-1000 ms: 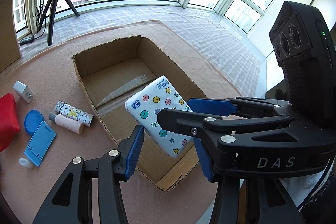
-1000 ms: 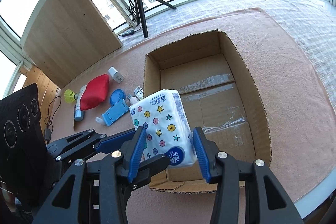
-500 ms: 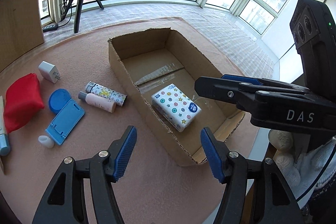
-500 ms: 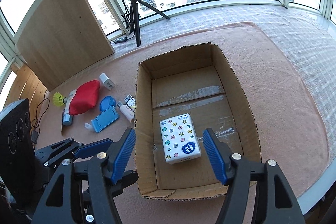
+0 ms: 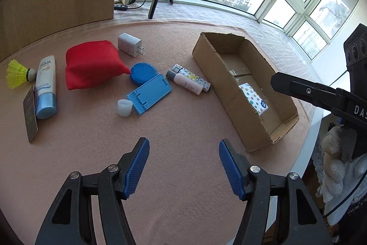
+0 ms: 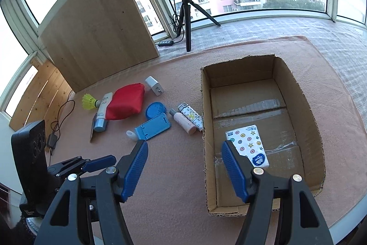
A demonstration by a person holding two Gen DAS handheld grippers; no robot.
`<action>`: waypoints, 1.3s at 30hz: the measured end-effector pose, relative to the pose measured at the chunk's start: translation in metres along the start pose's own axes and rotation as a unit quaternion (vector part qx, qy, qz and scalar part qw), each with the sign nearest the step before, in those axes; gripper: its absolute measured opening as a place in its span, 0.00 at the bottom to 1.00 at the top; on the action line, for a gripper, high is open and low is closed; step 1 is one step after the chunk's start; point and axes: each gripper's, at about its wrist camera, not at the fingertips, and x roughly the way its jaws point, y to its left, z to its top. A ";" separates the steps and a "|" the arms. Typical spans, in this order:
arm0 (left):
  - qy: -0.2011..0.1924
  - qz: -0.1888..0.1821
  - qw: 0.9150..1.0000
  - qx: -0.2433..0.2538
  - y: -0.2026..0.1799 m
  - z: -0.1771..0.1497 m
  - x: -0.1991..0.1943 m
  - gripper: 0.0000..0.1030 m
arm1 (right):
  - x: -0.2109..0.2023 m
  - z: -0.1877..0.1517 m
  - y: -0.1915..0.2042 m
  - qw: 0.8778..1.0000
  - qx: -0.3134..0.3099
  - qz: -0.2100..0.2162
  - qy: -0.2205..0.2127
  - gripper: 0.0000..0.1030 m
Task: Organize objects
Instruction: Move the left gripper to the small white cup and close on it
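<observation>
Both tools are empty. The left gripper [image 5: 183, 167] hangs with its blue pads spread over bare pink mat, and the right gripper [image 6: 183, 169] is likewise parted, its right pad over the near edge of the cardboard box [image 6: 312, 111] with nothing between the pads.

One tissue pack [image 6: 248, 145] already lies flat on the box floor. The rest waits in a loose cluster on the mat to the left of the box — blue phone stand [image 5: 149, 94], small white cup [image 5: 125, 108], pink-capped bottle [image 5: 187, 83] and patterned lighter [image 5: 195, 79] lying side by side, red pouch [image 5: 91, 67], sunscreen tube [image 5: 45, 86].

That cluster sits straight ahead of the left gripper and well off to the right gripper's left, so the left hand is probably the nearer one. The bottle's long axis runs diagonally toward the box, so the wrist would likely need to turn to span its narrow width.
</observation>
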 end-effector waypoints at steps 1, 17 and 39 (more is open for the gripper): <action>0.000 0.005 1.000 -0.005 0.007 -0.001 -0.002 0.65 | 0.003 0.000 0.005 1.000 -0.002 0.004 0.002 0.61; -0.002 0.048 0.998 -0.043 0.063 0.043 0.024 0.64 | 0.056 0.016 0.032 0.998 0.039 0.028 0.050 0.61; 0.047 0.047 0.998 -0.012 0.072 0.049 0.077 0.17 | 0.066 0.023 0.020 0.996 0.065 0.026 0.061 0.52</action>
